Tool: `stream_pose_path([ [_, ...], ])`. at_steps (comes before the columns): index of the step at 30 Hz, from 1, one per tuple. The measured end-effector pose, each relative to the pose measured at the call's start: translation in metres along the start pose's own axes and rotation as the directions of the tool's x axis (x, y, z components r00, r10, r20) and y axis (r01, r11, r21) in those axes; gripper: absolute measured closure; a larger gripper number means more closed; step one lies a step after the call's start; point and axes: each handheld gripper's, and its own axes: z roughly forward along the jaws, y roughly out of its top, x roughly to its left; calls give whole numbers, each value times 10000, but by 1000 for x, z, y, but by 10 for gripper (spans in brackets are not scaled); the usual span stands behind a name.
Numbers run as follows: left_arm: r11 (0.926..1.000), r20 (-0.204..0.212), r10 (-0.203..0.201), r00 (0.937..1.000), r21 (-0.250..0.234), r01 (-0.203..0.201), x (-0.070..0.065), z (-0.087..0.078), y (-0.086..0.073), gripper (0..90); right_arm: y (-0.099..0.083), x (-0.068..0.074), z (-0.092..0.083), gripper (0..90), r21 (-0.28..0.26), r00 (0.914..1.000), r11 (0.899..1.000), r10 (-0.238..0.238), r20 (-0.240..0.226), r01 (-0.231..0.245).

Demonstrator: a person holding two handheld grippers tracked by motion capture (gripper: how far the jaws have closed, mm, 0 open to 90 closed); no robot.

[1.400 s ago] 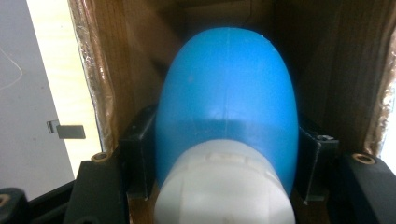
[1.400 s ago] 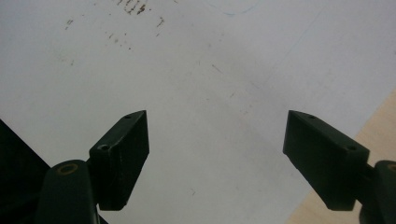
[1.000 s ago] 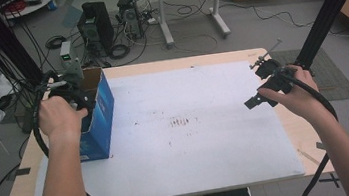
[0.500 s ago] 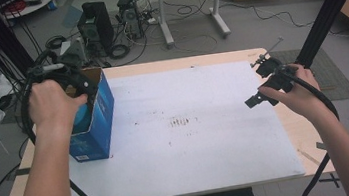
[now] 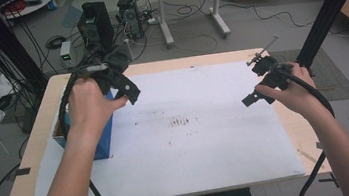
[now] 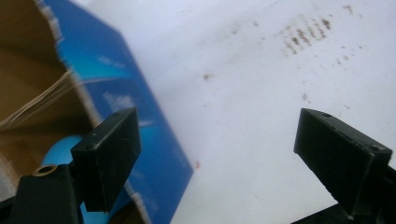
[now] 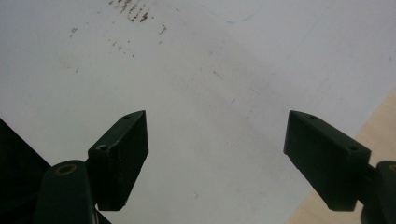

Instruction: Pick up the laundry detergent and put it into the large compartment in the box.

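Blue cardboard box point(image 5: 97, 132), open at the top with brown inner walls, stands near the left edge of the table point(image 5: 168, 64), on the white paper sheet point(image 5: 208, 144) that covers most of the surface. Something rounded and light blue point(image 6: 63, 147) lies inside it; I cannot tell what it is.

My left gripper point(image 5: 129, 91) hangs above the box's far right corner, and the box lies below and toward my side of it. Its jaws have just been opening and now stand wide apart with nothing between them. In the left gripper view the box's torn rim and blue side wall point(image 6: 135, 116) sit under and behind one jaw, while the other jaw is out over bare stained paper, so the jaws straddle the box's wall rather than the thing inside.

My right gripper point(image 5: 253, 99) hovers near the right edge of the table, well apart from the box, jaws spread and empty over plain paper point(image 7: 210, 93).

I judge the left hand far nearer; any reach into the box would mean coming back left and down past the rim.
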Motion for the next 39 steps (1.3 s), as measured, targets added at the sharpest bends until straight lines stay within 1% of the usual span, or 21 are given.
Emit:
stream_pose_path([
  [1,9999,113,166,9998,-46,-165,-5,2,2,160,1,0,0,220,9,10000,10000,-14,6,14],
  [4,9975,244,703,9972,-31,-703,-22,11,8,159,3,2,1,220,52,10000,10000,-85,8,85],
  [7,9932,458,1160,9922,5,-1161,-37,22,14,158,5,3,2,220,111,9999,9999,-108,5,108],
  [11,9881,761,1529,9853,57,-1537,-53,37,19,157,6,3,1,219,137,9999,9999,-87,56,86],
  [12,9860,793,1654,9830,85,-1666,-56,40,20,158,7,3,1,219,124,9999,9999,-114,74,113],
  [13,9851,827,1703,9819,102,-1717,-60,43,21,158,7,3,0,219,178,10000,9998,-39,66,38],
  [15,9823,856,1840,9792,198,-1863,-65,49,22,156,7,3,0,219,175,9999,9998,-100,96,98],
  [16,9821,914,1845,9786,201,-1871,-67,51,23,156,8,3,0,219,201,9999,9998,-79,99,77],
  [17,9802,948,1934,9765,249,-1965,-69,53,23,156,8,3,0,219,216,9999,9997,-82,106,80],
  [21,9796,1066,1960,9748,239,-1996,-74,59,25,156,9,3,0,218,233,9999,9997,-118,104,115],
  [24,9785,1090,1984,9741,354,-2032,-76,61,26,157,9,3,-1,218,265,9998,9996,-136,133,133],
  [28,9780,1057,2030,9735,280,-2069,-78,61,26,157,10,4,0,218,250,9998,9996,-146,107,143],
  [32,9783,1001,2009,9745,300,-2048,-79,62,26,155,9,3,1,218,275,9999,9995,-135,99,132],
  [33,9766,1010,2084,9728,332,-2126,-79,61,27,155,9,3,1,218,268,9999,9996,-122,92,120],
  [34,9778,970,2046,9740,255,-2080,-80,62,27,156,9,3,1,218,267,9999,9996,-119,92,117],
  [39,9771,883,2066,9744,325,-2101,-82,62,26,156,9,4,0,217,255,9999,9996,-155,74,153],
])
